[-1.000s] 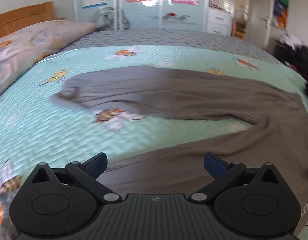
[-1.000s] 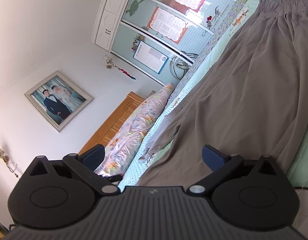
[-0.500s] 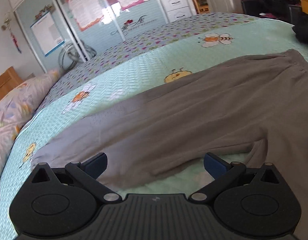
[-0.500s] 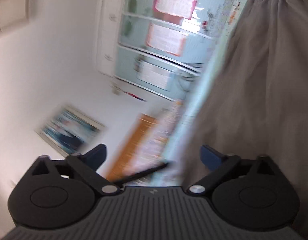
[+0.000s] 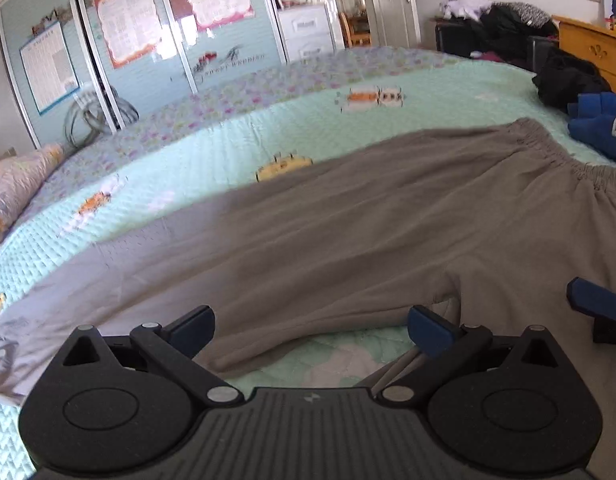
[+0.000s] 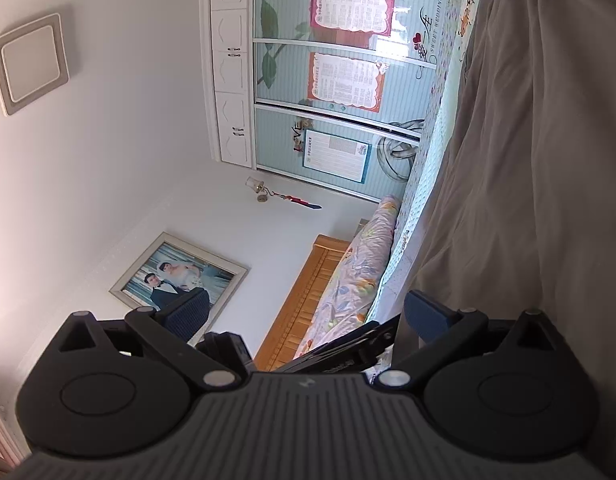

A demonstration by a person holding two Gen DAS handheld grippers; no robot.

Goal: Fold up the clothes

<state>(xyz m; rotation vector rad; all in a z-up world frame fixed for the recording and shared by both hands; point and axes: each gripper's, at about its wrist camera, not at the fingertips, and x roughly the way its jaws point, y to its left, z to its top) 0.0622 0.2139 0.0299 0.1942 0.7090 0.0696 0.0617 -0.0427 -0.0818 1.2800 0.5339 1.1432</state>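
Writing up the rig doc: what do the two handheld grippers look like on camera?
Both match. The left gripper and right gripper each have a ribbed matte-black body, two round black hubs, black linkage arms with silver pivot pins, and dark blue pads on the fingers. No cables, hands or sleeves visible.

A mint quilted bedspread [image 5: 228, 184] with bee prints covered the bed; a floral pillow [image 6: 347, 280] lay against the wooden headboard [image 6: 304, 304]. Beyond stood a sliding-door wardrobe [image 5: 148, 40] — posters on its panels — and a framed portrait [image 6: 176, 276] hung nearby.
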